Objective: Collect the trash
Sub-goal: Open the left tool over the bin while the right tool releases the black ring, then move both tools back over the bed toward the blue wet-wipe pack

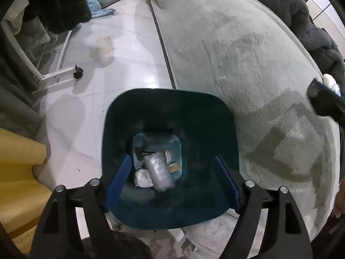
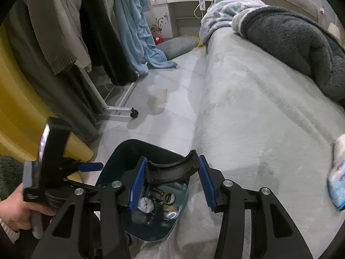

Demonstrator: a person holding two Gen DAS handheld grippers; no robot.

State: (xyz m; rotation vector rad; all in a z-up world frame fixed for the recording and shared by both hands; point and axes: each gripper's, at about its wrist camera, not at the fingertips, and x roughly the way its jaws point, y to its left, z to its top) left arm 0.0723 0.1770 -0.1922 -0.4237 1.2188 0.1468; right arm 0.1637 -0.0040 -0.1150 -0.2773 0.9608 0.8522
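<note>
**Black curved scrap over the bin, about to drop**

The right claw is pinching a curved black plastic piece, a pad on each end of the arc, right above the bin. It looks stiff and light, so an end-to-end grip seems fine, though I'd guess a smooth arc like that could pop out if squeezed harder.

The left claw is spread wide with nothing in it, hanging over the same bin's mouth. Inside the bin there's a silvery wrapped roll, a white wad and some tape rings.

The bin sits on the floor, tight against the bed. On the bed, well right of the bin, lies a blue-and-white packet. It looks soft and crinkly, so I'd grab it across the middle.
</note>
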